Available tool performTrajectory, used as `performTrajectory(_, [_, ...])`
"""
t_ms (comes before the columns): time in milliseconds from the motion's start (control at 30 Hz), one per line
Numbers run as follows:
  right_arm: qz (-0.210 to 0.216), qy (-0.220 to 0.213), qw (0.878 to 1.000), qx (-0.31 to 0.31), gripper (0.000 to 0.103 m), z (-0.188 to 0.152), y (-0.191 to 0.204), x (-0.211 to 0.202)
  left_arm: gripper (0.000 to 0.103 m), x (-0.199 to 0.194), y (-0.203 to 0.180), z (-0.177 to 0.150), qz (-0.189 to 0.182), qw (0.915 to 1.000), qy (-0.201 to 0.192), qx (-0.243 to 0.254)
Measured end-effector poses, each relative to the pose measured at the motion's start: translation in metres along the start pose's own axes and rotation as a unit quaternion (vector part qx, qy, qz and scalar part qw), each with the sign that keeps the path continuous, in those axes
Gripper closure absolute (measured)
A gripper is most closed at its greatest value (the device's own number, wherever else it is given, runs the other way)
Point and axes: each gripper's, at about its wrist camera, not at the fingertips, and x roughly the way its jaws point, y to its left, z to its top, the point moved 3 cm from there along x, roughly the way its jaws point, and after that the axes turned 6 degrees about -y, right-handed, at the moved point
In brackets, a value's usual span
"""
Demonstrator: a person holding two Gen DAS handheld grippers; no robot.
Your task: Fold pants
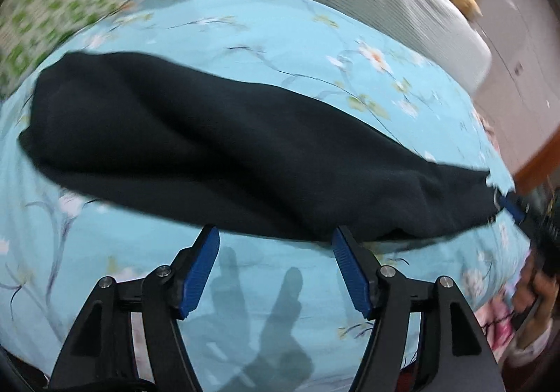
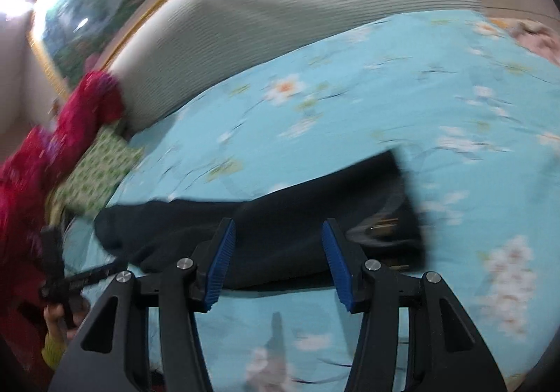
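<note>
Across the floral bedsheet (image 1: pixel 245 28) lie the dark pants (image 1: pixel 210 147), already a long narrow strip; left gripper (image 1: pixel 274 269) and right gripper (image 2: pixel 276 262) hover at its near edge, fingers apart, empty — best pinch both layers before folding.

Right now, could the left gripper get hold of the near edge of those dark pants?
Probably yes. The left gripper is open, and the near edge of the pants lies just beyond its fingertips on the bedsheet, with nothing in between.
</note>
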Motion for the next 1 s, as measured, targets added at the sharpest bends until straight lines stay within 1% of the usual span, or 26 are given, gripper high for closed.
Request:
performTrajectory(133, [0.050, 0.038, 0.997, -0.042, 0.050, -0.017, 0.046, 0.031, 0.034, -0.011, 0.038, 0.008, 0.019, 0.9985, -0.014, -0.048])
performTrajectory(200, [0.072, 0.052, 0.994, -0.056, 0.050, -0.024, 0.064, 0.041, 0.033, -0.016, 0.060, 0.013, 0.032, 0.9964, -0.020, -0.076])
performTrajectory(300, [0.106, 0.071, 0.988, -0.090, 0.050, -0.037, 0.097, 0.057, 0.032, -0.017, 0.089, 0.022, 0.041, 0.9918, -0.022, -0.119])
performTrajectory(400, [0.134, 0.088, 0.978, -0.136, 0.050, -0.050, 0.128, 0.071, 0.032, -0.014, 0.113, 0.031, 0.046, 0.9867, -0.024, -0.154])
performTrajectory(433, [0.143, 0.094, 0.973, -0.157, 0.050, -0.056, 0.138, 0.075, 0.032, -0.013, 0.120, 0.034, 0.047, 0.9853, -0.023, -0.163])
performTrajectory(500, [0.150, 0.100, 0.964, -0.194, 0.050, -0.064, 0.154, 0.080, 0.032, -0.009, 0.131, 0.040, 0.046, 0.9822, -0.022, -0.181])
performTrajectory(533, [0.151, 0.103, 0.958, -0.221, 0.050, -0.069, 0.162, 0.082, 0.032, -0.009, 0.134, 0.043, 0.046, 0.9811, -0.023, -0.187])
performTrajectory(600, [0.155, 0.106, 0.948, -0.257, 0.050, -0.077, 0.170, 0.084, 0.032, -0.009, 0.138, 0.046, 0.045, 0.9800, -0.028, -0.192])
performTrajectory(633, [0.156, 0.107, 0.945, -0.267, 0.050, -0.079, 0.173, 0.085, 0.032, -0.008, 0.139, 0.048, 0.046, 0.9801, -0.030, -0.191])
performTrajectory(700, [0.150, 0.113, 0.938, -0.291, 0.050, -0.084, 0.174, 0.090, 0.032, -0.002, 0.139, 0.053, 0.047, 0.9800, -0.028, -0.191])
performTrajectory(767, [0.136, 0.121, 0.930, -0.319, 0.050, -0.090, 0.172, 0.095, 0.033, 0.003, 0.139, 0.055, 0.047, 0.9800, -0.026, -0.191])
performTrajectory(867, [0.125, 0.131, 0.918, -0.353, 0.050, -0.099, 0.173, 0.102, 0.038, 0.012, 0.136, 0.060, 0.056, 0.9808, -0.026, -0.185])
performTrajectory(900, [0.120, 0.131, 0.914, -0.363, 0.050, -0.101, 0.174, 0.104, 0.046, 0.014, 0.134, 0.061, 0.062, 0.9810, -0.026, -0.182])
performTrajectory(933, [0.109, 0.131, 0.911, -0.376, 0.050, -0.103, 0.174, 0.109, 0.057, 0.015, 0.133, 0.062, 0.066, 0.9815, -0.025, -0.178])
performTrajectory(967, [0.099, 0.131, 0.909, -0.384, 0.050, -0.105, 0.174, 0.113, 0.063, 0.017, 0.133, 0.064, 0.074, 0.9822, -0.025, -0.171])
performTrajectory(1000, [0.091, 0.128, 0.908, -0.389, 0.050, -0.105, 0.174, 0.116, 0.074, 0.018, 0.132, 0.064, 0.080, 0.9822, -0.024, -0.168])
